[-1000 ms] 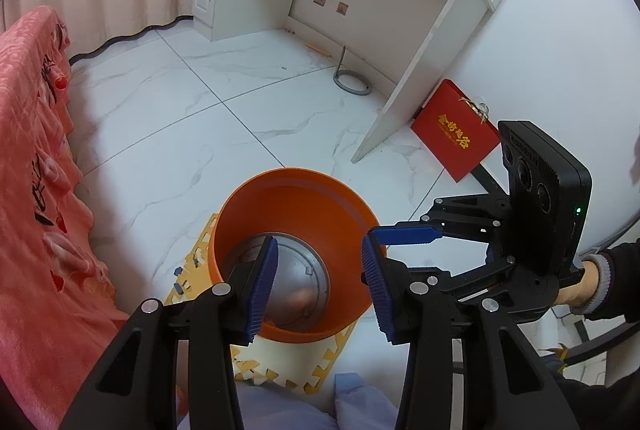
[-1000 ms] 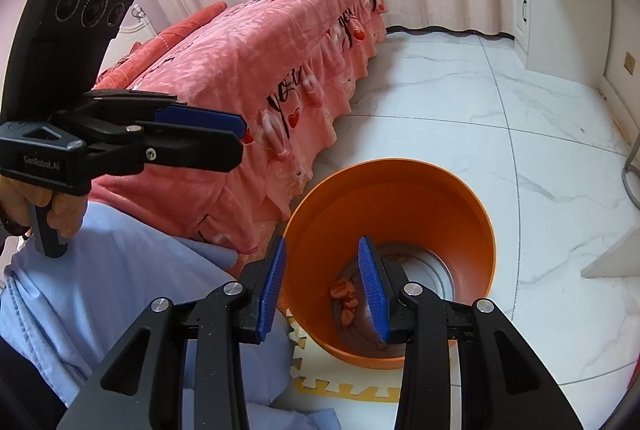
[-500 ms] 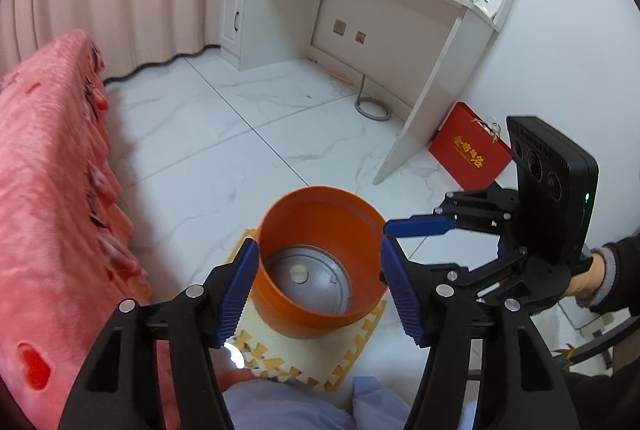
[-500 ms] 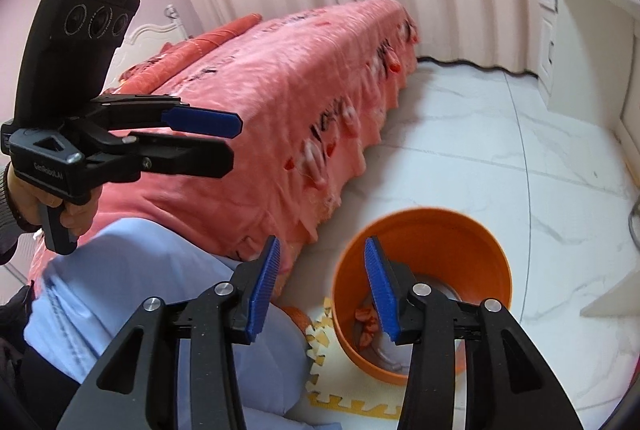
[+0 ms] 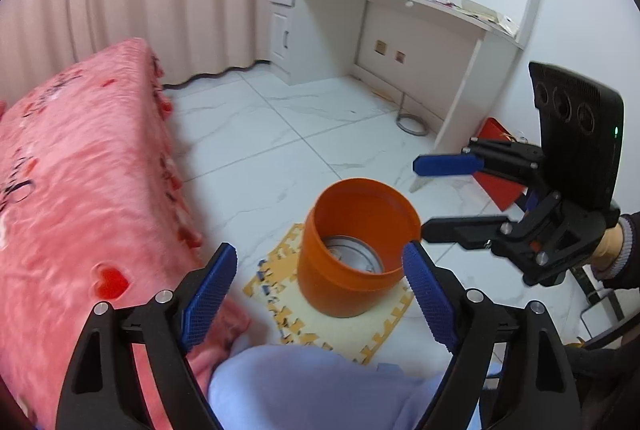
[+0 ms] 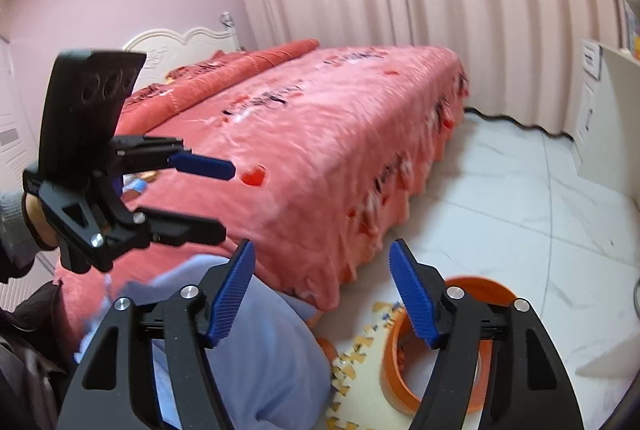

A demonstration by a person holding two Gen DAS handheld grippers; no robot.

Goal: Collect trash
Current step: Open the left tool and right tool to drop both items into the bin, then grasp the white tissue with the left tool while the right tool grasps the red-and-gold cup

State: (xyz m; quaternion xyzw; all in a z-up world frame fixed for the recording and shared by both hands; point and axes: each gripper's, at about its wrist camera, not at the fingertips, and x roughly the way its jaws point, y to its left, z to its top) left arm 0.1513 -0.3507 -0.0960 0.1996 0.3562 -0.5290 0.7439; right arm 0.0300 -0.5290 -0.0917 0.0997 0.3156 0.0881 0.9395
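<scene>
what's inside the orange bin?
The orange bin shows a round metal base with a small pale scrap. Its near wall hides the front floor. The right wrist view glimpses orange bits inside, mostly hidden.

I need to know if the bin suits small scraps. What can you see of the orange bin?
The orange bin is a round, smooth, plastic-looking tub, open-topped and upright on a yellow-edged foam mat on the white tiled floor beside the bed. Its inside bottom looks like grey metal. Neither tongs touch it.
</scene>
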